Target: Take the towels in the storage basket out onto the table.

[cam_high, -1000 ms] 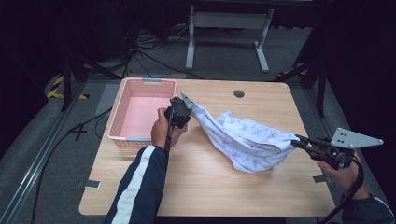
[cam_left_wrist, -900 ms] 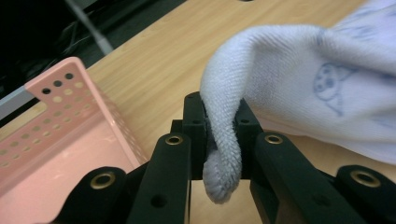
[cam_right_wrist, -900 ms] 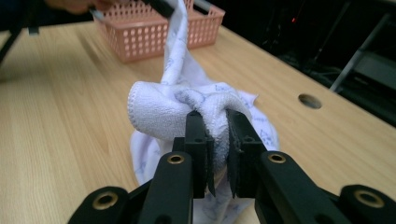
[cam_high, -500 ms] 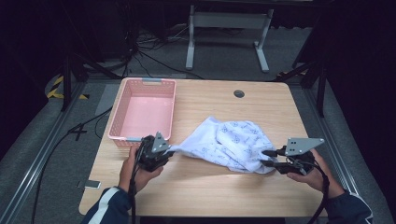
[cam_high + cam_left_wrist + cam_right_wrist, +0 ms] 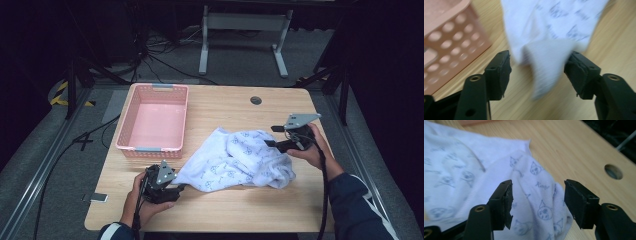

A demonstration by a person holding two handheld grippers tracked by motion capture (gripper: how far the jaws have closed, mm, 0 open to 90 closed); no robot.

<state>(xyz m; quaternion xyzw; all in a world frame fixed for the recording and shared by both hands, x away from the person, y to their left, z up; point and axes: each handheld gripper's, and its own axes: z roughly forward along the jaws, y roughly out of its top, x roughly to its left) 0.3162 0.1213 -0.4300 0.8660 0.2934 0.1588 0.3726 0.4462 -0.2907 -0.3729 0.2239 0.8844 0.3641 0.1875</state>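
A white cloth [image 5: 235, 160] printed with small grey figures lies crumpled on the wooden table [image 5: 235, 107]. My left gripper [image 5: 179, 188] is at the cloth's near left corner. In the left gripper view its jaws [image 5: 539, 67] have just been opening, and the blurred corner of the cloth [image 5: 554, 30] hangs loose between the pads without being pressed. My right gripper [image 5: 270, 136] is at the cloth's far right edge. Its jaws [image 5: 537, 200] have also just been opening and stand apart over a fold of the cloth [image 5: 461, 177].
A pink perforated basket [image 5: 150, 150] stands at the table's left, close to my left gripper, with its wall [image 5: 449, 37] beside the left jaw. A round cable hole [image 5: 256, 100] is at the far middle. A table frame and cables lie on the floor behind.
The cloth, held stretched above the table between both grippers, has come down and now lies on the wood. Both hands moved toward the near edge and both grippers have let go.
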